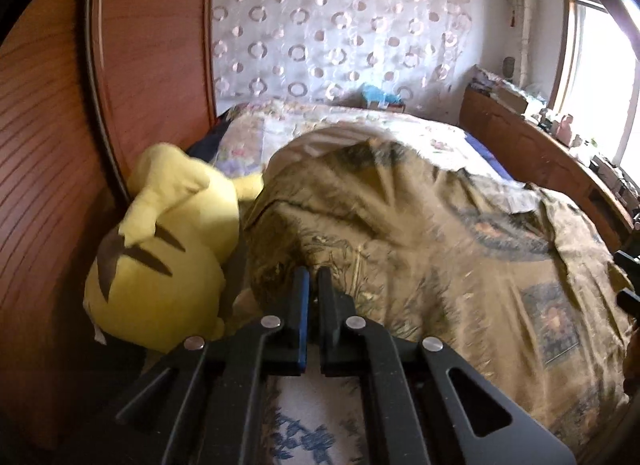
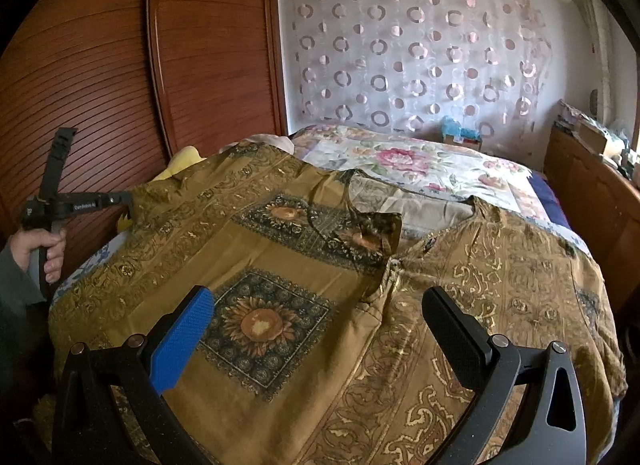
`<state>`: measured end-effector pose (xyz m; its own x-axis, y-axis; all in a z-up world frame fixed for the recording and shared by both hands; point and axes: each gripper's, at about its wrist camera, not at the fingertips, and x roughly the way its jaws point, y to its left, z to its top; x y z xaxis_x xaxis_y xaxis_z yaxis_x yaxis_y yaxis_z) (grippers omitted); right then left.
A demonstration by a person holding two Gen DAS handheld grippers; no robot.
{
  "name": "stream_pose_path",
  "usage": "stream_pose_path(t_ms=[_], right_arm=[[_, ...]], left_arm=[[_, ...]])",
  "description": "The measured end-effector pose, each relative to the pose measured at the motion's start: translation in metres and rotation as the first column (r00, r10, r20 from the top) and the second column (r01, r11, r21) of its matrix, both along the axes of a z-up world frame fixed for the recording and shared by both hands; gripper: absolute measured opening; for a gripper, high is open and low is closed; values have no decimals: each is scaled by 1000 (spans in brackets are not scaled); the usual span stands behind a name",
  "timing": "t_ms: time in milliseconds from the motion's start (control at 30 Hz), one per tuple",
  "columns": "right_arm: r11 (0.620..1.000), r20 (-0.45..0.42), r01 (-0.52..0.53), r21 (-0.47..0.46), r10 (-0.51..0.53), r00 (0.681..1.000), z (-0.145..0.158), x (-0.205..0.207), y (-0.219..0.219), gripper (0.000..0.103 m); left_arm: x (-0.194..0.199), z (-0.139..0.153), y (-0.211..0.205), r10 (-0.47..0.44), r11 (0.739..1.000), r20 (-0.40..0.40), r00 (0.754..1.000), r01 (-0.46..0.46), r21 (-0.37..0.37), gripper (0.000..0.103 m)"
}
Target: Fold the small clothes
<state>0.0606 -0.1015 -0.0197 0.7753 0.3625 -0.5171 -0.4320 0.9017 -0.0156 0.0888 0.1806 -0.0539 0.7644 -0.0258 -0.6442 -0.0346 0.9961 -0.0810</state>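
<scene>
A big brown-gold shirt (image 2: 280, 265) lies spread out on the bed (image 2: 440, 161). It has leafy swirls all over it and dark squares with a sunflower in the middle of each. One part is folded over near the neck, so the paler inside shows there. The shirt lies right under and ahead of the right gripper (image 2: 320, 329). Its fingers are wide apart, one with a blue pad (image 2: 180, 341) and one black, and nothing is between them. The left gripper (image 1: 313, 277) has its fingers pulled in close together, and their tips sit at the edge of the shirt (image 1: 400, 233). I cannot tell if cloth is pinched between them. Just to the left of those fingers is a yellow plush toy (image 1: 160, 265) with brown stripes. In the right wrist view, a hand (image 2: 44, 249) holds the left gripper's handle, and it has small white writing too tiny to read. Far ahead of the fingers is a small box (image 2: 460, 137) with something blue in it.
</scene>
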Motion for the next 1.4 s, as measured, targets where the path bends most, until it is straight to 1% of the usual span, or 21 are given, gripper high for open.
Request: stream_pose_path(t_ms=[167, 267, 367, 500, 567, 600, 633, 667, 700, 733, 767, 833, 933, 1067, 1167, 1400], right_arm=[[1000, 12, 7, -1, -7, 1000, 0, -2, 0, 103], [1000, 14, 13, 5, -14, 1000, 1, -5, -3, 103], [1000, 17, 21, 14, -21, 1000, 1, -9, -7, 103], [1000, 4, 22, 18, -22, 1000, -2, -13, -9, 103], [1000, -2, 21, 13, -21, 1000, -5, -13, -9, 103], [1000, -5, 21, 13, -21, 1000, -5, -14, -9, 103], [1000, -8, 21, 11, -21, 1000, -4, -14, -9, 103], [1000, -8, 20, 6, -20, 1000, -4, -14, -9, 103], [1000, -6, 19, 1, -19, 1000, -3, -15, -8, 103], [1000, -6, 18, -3, -18, 1000, -3, -15, -8, 103], [1000, -8, 15, -4, -15, 1000, -2, -15, -7, 103], [1000, -10, 4, -6, -4, 1000, 1, -12, -7, 103], [1000, 1, -6, -23, 6, 1000, 5, -6, -5, 103], [999, -13, -29, -27, 29, 999, 8, 8, -1, 103], [998, -22, -47, -36, 46, 999, 7, 20, 2, 103], [997, -53, -72, -36, 70, 996, 6, 54, 13, 103]], left_arm=[[9, 25, -28, -76, 997, 48, 996, 75, 13, 4], [8, 30, -52, -142, 990, 56, 988, 141, 17, 4], [3, 25, -76, -197, 980, 43, 979, 197, 17, 4], [-2, 13, -93, -222, 975, 7, 975, 222, 25, 4], [-7, 9, -92, -205, 978, -20, 978, 206, 36, 6], [-10, 10, -90, -203, 979, -16, 979, 203, 29, 12], [-14, 11, -87, -202, 979, -11, 979, 202, 18, 21], [-17, 13, -85, -201, 980, -8, 980, 201, 13, 27], [-20, 15, -83, -195, 981, 0, 981, 195, 13, 37], [-23, 17, -78, -185, 983, 11, 983, 185, 15, 41], [-24, 19, -76, -176, 984, 19, 984, 176, 17, 43], [-26, 22, -67, -153, 988, 30, 988, 153, 16, 56], [-20, 21, -54, -122, 992, 37, 992, 121, 21, 63], [-2, 8, -36, -64, 998, 7, 998, 64, 19, 66], [18, -6, -22, -36, 999, -30, 999, 36, -9, 66], [53, -19, 2, 11, 999, -74, 997, -13, -31, 66]])
